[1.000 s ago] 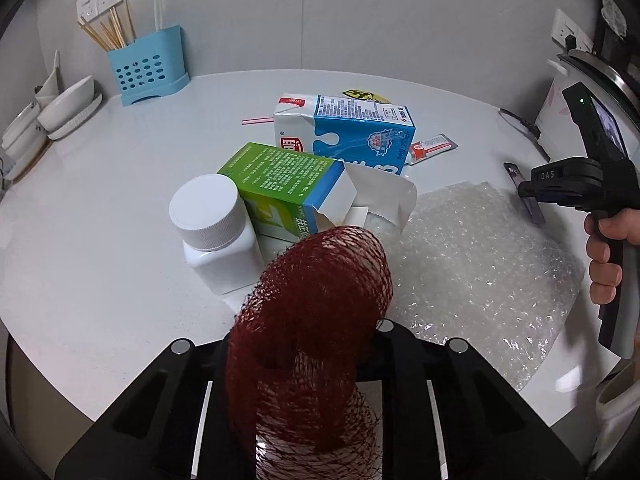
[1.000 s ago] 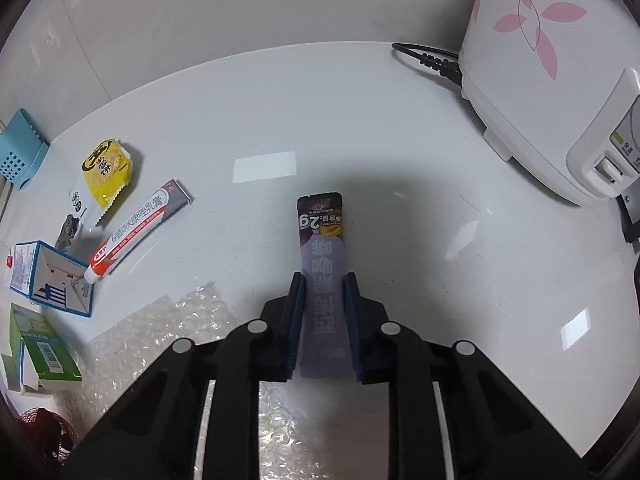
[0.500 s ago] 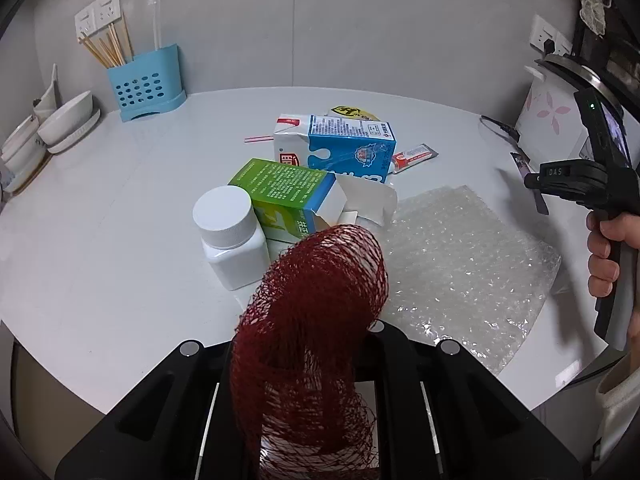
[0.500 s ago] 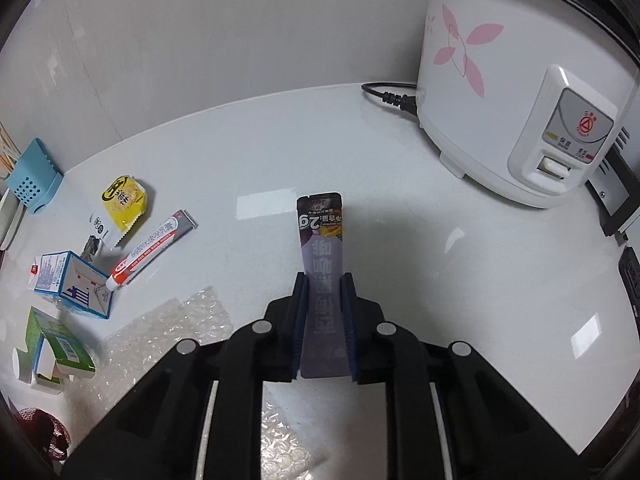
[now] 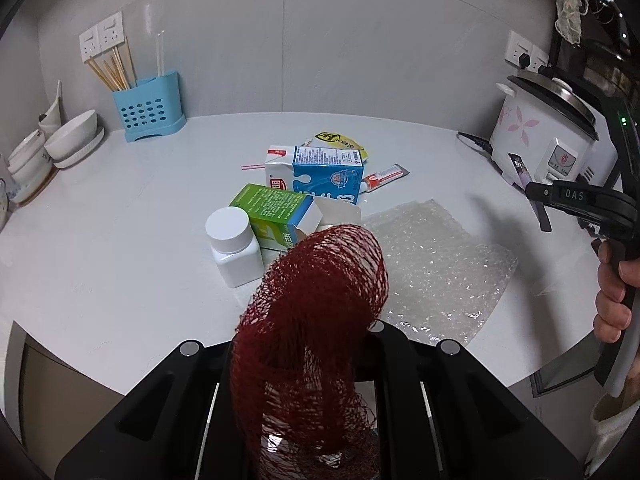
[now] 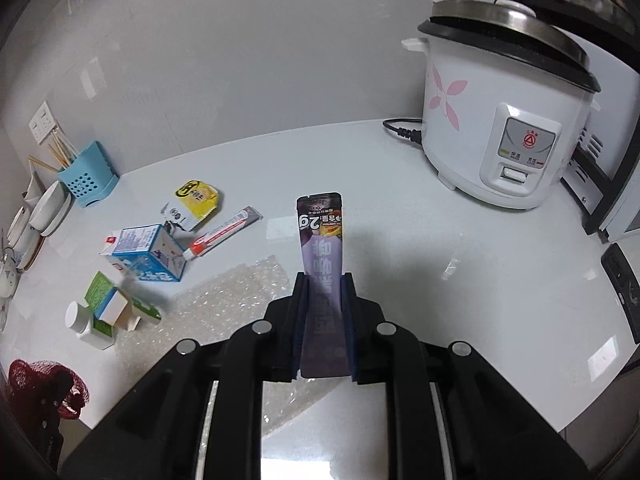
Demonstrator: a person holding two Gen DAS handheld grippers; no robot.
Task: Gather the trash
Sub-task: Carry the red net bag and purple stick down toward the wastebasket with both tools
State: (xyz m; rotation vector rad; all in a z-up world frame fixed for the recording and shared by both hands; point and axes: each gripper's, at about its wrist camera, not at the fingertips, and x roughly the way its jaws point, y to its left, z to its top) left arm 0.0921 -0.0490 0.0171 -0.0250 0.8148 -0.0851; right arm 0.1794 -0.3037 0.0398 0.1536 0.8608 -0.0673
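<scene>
the left gripper (image 5: 316,344) has its jaws clamped on a bunched dark-red mesh net (image 5: 316,304), which balloons up over the fingers; the grip sits low on the bundle, likely so the loose netting comes away in one piece. the right gripper (image 6: 323,308) has its jaws pressed on the lower half of a purple sachet (image 6: 322,240), which stands up stiff beyond the fingertips, gripped along its length so it does not flop. both pieces are clear of the counter (image 6: 400,208), which looks like carrying toward a bin

the rest of the trash lies in a loose cluster mid-counter, nearer the front edge than the back wall: a blue milk carton (image 5: 320,174) on its side, a green box (image 5: 276,212) with its flap open just in front of it, a white bottle (image 5: 234,246) touching the box, a sheet of bubble wrap (image 5: 432,264) reaching the front edge, a small tube (image 5: 384,176) and a yellow packet (image 5: 338,142) behind the carton. a rice cooker (image 6: 504,120) stands at the back right corner, a blue utensil holder (image 5: 148,114) at the back left

no bin shows in either view. the net hides the left fingertips and the counter beneath them. the sachet's lower end is buried between the pads. the packet's print is too small to read
</scene>
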